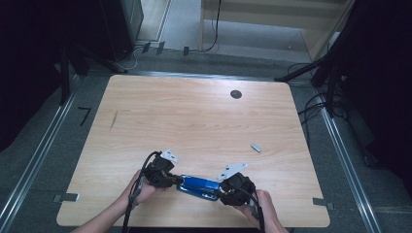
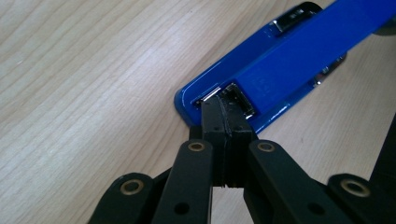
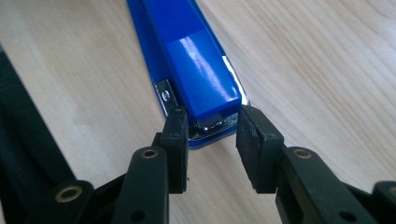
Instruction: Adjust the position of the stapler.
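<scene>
Tongs: left [image 2: 224, 109] shut at stapler [image 2: 289, 65] hinge | right [image 3: 212, 126] straddling nose (gapped)

Table: we see a light wooden table [image 1: 194, 116] with rounded corners, its grain running side to side.
Cable hole: we find a small dark round hole [image 1: 236, 94] in the top near the far edge, right of the middle.
Metal piece: we note a small grey metal piece [image 1: 256, 148] lying flat on the right half of the table.
Mark: we spot a thin dark streak [image 1: 113, 121] on the wood at the left.
Floor: we see grey carpet [image 1: 43, 160] around the table, with metal rails [image 1: 34, 162] along both sides.
Cables: we make out dark cables [image 1: 311, 109] on the floor at the right.
</scene>
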Motion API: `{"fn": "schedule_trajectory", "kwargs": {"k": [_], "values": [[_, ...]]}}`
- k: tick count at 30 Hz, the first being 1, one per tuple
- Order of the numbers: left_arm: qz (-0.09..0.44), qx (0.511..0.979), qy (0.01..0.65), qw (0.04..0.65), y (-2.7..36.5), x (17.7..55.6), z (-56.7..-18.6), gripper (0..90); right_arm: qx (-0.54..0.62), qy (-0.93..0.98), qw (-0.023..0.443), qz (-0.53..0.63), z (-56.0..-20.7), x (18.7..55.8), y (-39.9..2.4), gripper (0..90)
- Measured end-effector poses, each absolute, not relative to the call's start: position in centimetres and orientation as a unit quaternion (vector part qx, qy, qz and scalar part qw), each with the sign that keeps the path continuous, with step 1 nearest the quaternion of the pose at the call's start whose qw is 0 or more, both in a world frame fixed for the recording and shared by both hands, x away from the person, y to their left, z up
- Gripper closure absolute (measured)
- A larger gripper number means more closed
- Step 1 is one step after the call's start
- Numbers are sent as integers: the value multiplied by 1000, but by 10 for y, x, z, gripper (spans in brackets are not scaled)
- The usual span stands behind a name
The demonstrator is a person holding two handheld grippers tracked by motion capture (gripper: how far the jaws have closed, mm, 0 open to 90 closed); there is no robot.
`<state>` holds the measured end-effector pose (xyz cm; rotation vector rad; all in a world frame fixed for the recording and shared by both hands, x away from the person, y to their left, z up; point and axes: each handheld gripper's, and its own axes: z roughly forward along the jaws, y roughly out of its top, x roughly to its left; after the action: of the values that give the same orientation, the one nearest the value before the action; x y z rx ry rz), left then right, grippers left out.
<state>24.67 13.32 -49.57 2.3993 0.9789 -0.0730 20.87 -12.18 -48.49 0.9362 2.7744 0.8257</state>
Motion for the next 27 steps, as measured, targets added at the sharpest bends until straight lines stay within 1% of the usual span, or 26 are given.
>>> {"fn": "schedule_trajectory", "kwargs": {"k": [12,22,24,26,27], "values": [[-28,891,360,276,124,244,-497,900,329,903,60,270,-487,220,-134,665],[-15,888,360,285,115,241,-497,895,346,896,62,271,-488,229,-144,664],[-8,894,351,278,115,243,-497,855,346,897,61,270,-488,230,-146,662],[-7,893,355,275,117,247,-497,776,346,896,60,272,-487,230,-148,645],[-2,896,354,269,118,248,-497,718,349,895,59,273,-486,230,-150,634]]}}
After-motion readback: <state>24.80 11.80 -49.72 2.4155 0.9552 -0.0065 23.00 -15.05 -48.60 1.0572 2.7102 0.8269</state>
